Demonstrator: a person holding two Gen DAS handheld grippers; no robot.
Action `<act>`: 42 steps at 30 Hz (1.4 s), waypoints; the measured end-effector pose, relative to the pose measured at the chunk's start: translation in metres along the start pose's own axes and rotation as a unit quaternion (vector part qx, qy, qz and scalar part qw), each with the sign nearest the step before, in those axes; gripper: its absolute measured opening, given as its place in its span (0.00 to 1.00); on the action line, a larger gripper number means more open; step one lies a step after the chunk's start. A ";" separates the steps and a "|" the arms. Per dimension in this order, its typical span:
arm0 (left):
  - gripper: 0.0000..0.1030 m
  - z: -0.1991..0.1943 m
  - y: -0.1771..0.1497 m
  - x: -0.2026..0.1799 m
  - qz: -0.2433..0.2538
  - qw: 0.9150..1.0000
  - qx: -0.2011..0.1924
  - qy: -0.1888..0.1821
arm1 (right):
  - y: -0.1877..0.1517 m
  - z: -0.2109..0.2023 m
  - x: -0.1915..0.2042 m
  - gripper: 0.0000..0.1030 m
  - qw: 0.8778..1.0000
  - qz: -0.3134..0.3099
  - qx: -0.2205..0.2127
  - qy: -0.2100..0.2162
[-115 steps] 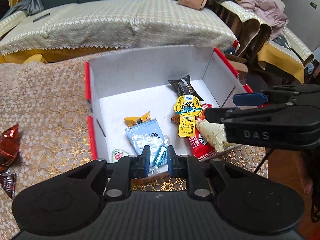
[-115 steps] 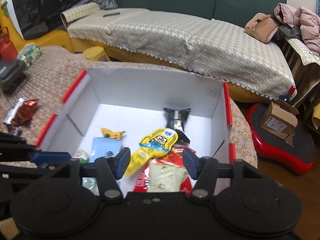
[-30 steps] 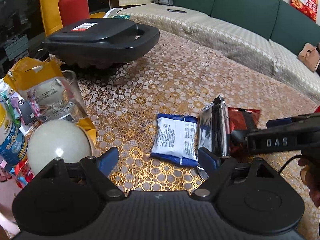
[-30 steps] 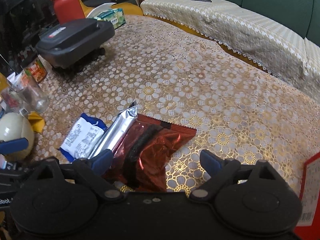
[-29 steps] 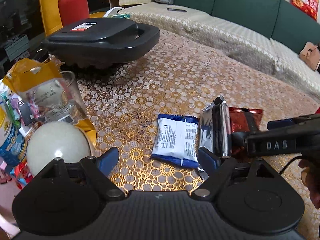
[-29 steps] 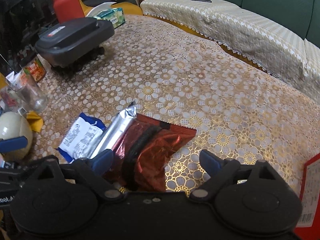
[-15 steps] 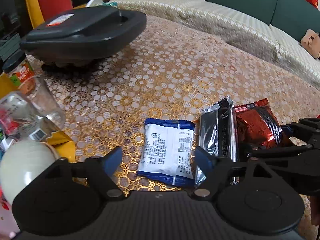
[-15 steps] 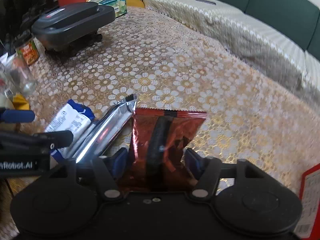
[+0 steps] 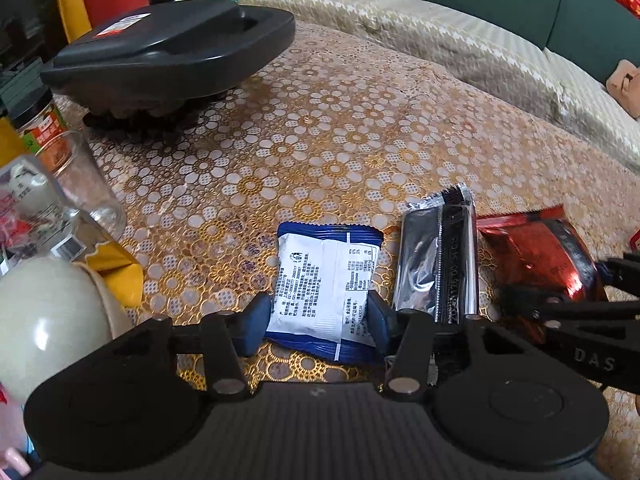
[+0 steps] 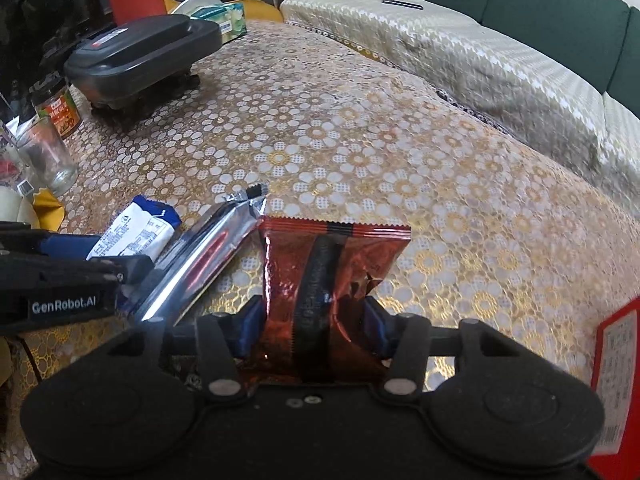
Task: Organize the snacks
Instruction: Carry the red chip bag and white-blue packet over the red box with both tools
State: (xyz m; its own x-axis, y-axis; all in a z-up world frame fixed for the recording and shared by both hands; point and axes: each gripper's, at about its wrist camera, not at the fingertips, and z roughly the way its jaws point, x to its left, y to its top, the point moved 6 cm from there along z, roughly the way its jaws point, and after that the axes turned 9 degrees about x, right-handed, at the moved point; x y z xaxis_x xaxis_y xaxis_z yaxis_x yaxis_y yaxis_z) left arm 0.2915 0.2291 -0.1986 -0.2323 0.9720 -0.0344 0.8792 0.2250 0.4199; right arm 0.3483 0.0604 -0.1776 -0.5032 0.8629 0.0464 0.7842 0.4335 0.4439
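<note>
Three snack packets lie side by side on the gold-flowered tablecloth [image 9: 320, 140]. A blue-and-white packet [image 9: 324, 276] sits between the pads of my left gripper [image 9: 318, 320], whose jaws are closing and touch both its sides. To its right lies a silver packet [image 9: 436, 264], untouched. A red foil packet [image 10: 320, 264] is pinched and crumpled in my right gripper [image 10: 312, 328], whose jaws are also closing. The right wrist view shows the blue-and-white packet [image 10: 136, 232] and the silver packet [image 10: 204, 256] to the left.
A black appliance [image 9: 168, 48] stands at the far left of the table. A glass [image 9: 88, 184], a jar [image 9: 44, 128] and a pale round object [image 9: 48, 320] crowd the left edge. A red box's edge [image 10: 616, 380] shows at right. A covered sofa [image 9: 440, 40] lies behind.
Both grippers dropped closer to the table and narrowed from wide open. The left now clasps the blue-and-white packet; the right has squeezed the red packet, which has buckled.
</note>
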 end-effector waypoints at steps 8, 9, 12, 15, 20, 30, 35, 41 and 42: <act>0.48 -0.022 -0.012 0.001 -0.017 1.000 -0.005 -0.008 | -0.021 -0.030 -0.004 0.50 1.000 0.020 -0.009 0.012; 0.48 -0.027 -0.014 0.000 -0.017 1.000 -0.007 -0.009 | -0.024 -0.035 -0.004 0.50 1.000 0.021 -0.011 0.013; 0.48 -0.042 -0.019 -0.004 -0.021 1.000 -0.014 -0.014 | -0.031 -0.052 -0.005 0.50 0.999 0.024 -0.017 0.018; 0.48 -0.058 -0.024 -0.010 -0.021 0.999 -0.020 -0.025 | -0.040 -0.070 -0.007 0.50 0.999 0.030 -0.023 0.024; 0.48 -0.090 -0.037 -0.029 -0.002 0.999 -0.034 -0.036 | -0.059 -0.104 -0.015 0.50 0.998 0.040 -0.033 0.024; 0.48 -0.158 -0.058 -0.087 0.040 0.995 -0.058 -0.068 | -0.095 -0.172 -0.038 0.50 0.996 0.056 -0.059 0.020; 0.48 -0.184 -0.066 -0.123 0.064 0.992 -0.070 -0.082 | -0.113 -0.204 -0.057 0.50 0.995 0.065 -0.077 0.012; 0.48 -0.208 -0.073 -0.174 0.099 0.987 -0.081 -0.097 | -0.135 -0.233 -0.093 0.50 0.991 0.087 -0.097 -0.010; 0.48 -0.211 -0.075 -0.184 0.105 0.986 -0.083 -0.099 | -0.139 -0.237 -0.101 0.50 0.991 0.092 -0.099 -0.013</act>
State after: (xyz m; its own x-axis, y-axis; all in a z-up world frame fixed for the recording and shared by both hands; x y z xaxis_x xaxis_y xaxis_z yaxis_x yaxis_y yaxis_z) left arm 0.1808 0.0196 -0.0324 0.0481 0.9939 -0.0997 0.8156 0.0185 0.5783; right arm 0.2037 -0.1489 -0.0321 -0.3462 0.9303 0.1211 0.7739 0.2102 0.5974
